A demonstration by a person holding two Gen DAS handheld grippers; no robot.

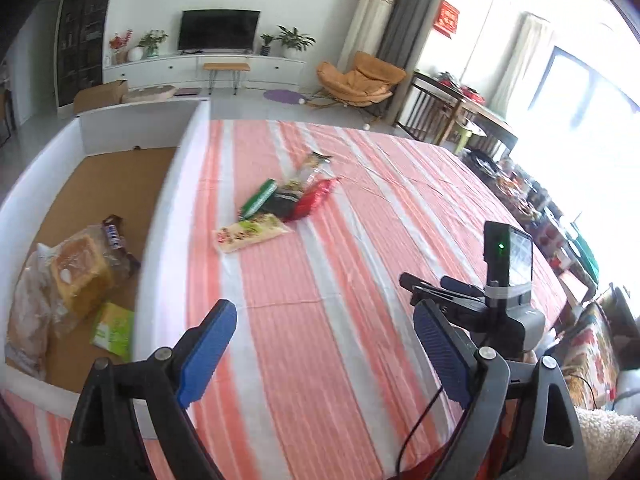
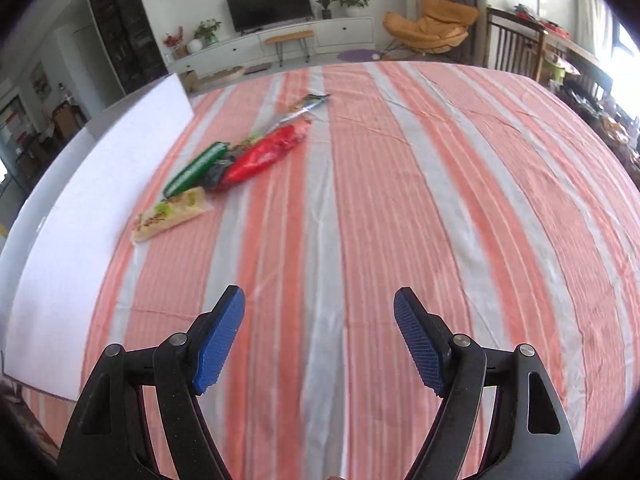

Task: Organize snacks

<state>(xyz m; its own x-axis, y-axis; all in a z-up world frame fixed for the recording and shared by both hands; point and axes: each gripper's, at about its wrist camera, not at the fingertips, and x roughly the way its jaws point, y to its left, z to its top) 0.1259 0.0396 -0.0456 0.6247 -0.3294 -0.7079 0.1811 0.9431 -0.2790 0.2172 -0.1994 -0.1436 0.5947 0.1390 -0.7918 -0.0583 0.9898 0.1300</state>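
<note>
A wide table covered in a pink-and-white striped cloth (image 2: 360, 208) filled both views, with a living room beyond it. At the table's left edge sat a shallow white box (image 1: 160, 208) with a brown cardboard floor, evidently the collecting place for the snacks. Three things already lay inside it: a clear bag of bread (image 1: 76, 272), a dark chocolate bar (image 1: 114, 234) leaning against the bread, and a small green packet (image 1: 114, 330) nearest the camera. The left gripper (image 1: 320, 344) hung above the cloth just beside the box wall, its blue-padded jaws wide apart with nothing between them, which suggested it was free for the next pick. The right gripper (image 2: 320, 336) pointed down at bare cloth near the middle of the table, its jaws also spread and empty. The snacks not yet sorted lay together in a loose pile further up the table, near the box but outside it: a pale flat packet (image 2: 170, 216) closest, then a green packet (image 2: 198, 168), a dark wrapper (image 2: 220, 172) partly tucked under its neighbours, a red packet (image 2: 266, 156), and a long clear packet (image 2: 304, 106) farthest away. Both grippers were well apart from this pile, so the work looked partly done, with reaching forward to the pile the likely next step.
</note>
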